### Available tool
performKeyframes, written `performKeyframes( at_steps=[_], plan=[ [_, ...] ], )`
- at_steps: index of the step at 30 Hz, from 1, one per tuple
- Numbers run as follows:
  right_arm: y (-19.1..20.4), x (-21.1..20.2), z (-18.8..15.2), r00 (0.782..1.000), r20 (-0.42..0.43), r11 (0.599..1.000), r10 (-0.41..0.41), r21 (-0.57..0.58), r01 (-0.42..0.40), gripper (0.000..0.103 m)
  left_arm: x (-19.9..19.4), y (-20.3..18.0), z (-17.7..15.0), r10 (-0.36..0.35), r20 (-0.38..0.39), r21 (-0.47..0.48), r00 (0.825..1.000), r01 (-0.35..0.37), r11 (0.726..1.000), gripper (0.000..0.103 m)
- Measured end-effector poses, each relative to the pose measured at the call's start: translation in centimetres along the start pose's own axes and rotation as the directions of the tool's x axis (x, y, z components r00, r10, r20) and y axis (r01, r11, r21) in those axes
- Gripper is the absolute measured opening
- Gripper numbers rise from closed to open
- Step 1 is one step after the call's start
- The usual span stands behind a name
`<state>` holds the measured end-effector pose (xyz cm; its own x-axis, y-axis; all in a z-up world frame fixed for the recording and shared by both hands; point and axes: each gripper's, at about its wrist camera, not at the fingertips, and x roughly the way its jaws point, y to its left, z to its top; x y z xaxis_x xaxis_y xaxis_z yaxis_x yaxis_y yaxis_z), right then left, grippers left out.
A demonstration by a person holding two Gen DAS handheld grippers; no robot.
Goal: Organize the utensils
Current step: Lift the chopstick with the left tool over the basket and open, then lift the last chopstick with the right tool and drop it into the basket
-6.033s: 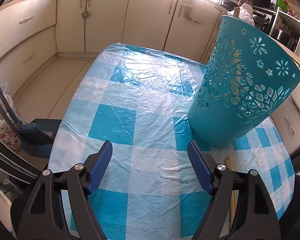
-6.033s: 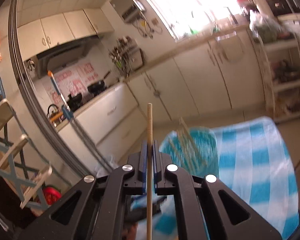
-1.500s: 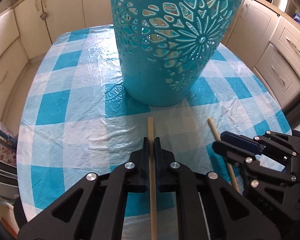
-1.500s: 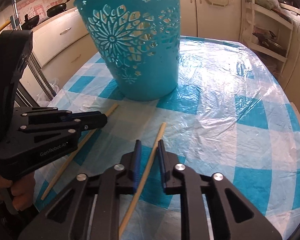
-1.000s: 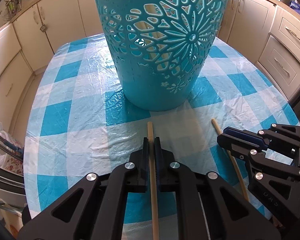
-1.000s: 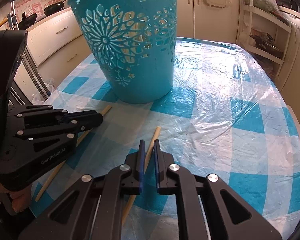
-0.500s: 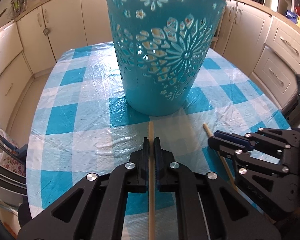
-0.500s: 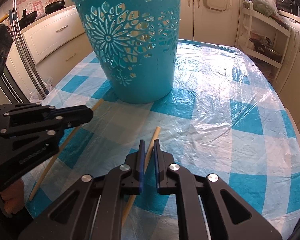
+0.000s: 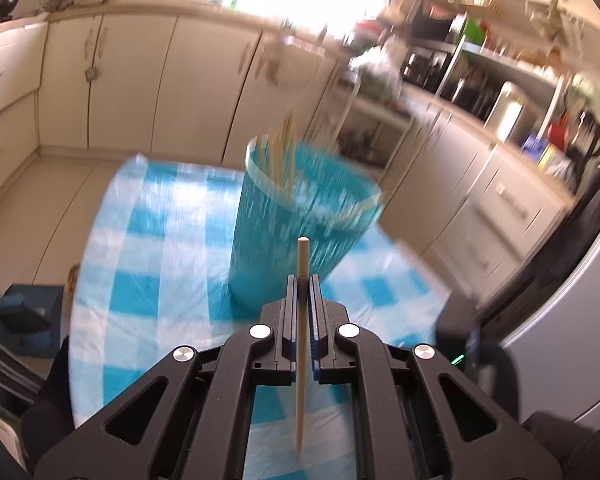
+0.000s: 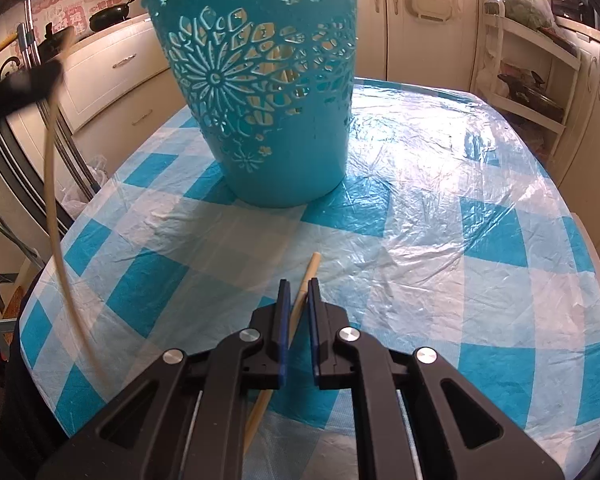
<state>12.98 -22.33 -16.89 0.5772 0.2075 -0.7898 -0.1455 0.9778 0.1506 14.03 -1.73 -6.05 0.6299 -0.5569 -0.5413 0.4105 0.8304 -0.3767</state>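
Observation:
My left gripper (image 9: 302, 280) is shut on a wooden chopstick (image 9: 301, 344) and holds it in the air in front of the teal perforated basket (image 9: 300, 216). Several chopsticks (image 9: 280, 148) stand in that basket; this view is blurred by motion. In the right wrist view the left gripper (image 10: 20, 80) is a dark blur at the upper left, its chopstick (image 10: 54, 220) hanging below it. My right gripper (image 10: 298, 284) sits low over the checked tablecloth (image 10: 460, 240), shut on a second chopstick (image 10: 306, 280) that lies slanted on the cloth, in front of the basket (image 10: 268, 120).
The table's rounded edge (image 10: 40, 320) runs close on the left. Cream kitchen cabinets (image 9: 140, 80) surround the table. A white shelf rack (image 10: 532, 72) stands at the back right, a fridge door (image 9: 560, 320) at the right, and a blue object (image 9: 28, 312) on the floor.
My left gripper has risen off the table with its chopstick and tilted up, so the basket's rim and inside now show. The right gripper and its chopstick have stayed put.

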Motion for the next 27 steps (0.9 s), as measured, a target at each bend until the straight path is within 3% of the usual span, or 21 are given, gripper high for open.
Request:
performKeyframes(
  at_steps=[10, 19, 24, 27],
  plan=[
    [-1.1, -0.1, 0.2, 0.999, 0.001, 0.999, 0.033, 0.024, -0.033, 0.009, -4.0, -3.6, 6.8, -0.062, 0.157, 0.062, 0.986, 0.053, 0.997, 0.005],
    [-1.3, -0.1, 0.2, 0.999, 0.001, 0.999, 0.039, 0.029, -0.039, 0.009, -6.9, -5.9, 11.8, -0.042, 0.28, 0.123, 0.959, 0.007, 0.992, 0.005],
    [-1.1, -0.1, 0.1, 0.999, 0.001, 0.999, 0.032, 0.02, -0.032, 0.009, -4.6, -6.4, 12.9, 0.036, 0.296, 0.162, 0.955, -0.087, 0.983, 0.005],
    [-1.1, -0.1, 0.2, 0.999, -0.001, 0.999, 0.034, 0.021, -0.034, 0.009, -2.0, -5.9, 12.5, 0.06, 0.257, 0.166, 0.965, -0.106, 0.98, 0.005]
  ],
)
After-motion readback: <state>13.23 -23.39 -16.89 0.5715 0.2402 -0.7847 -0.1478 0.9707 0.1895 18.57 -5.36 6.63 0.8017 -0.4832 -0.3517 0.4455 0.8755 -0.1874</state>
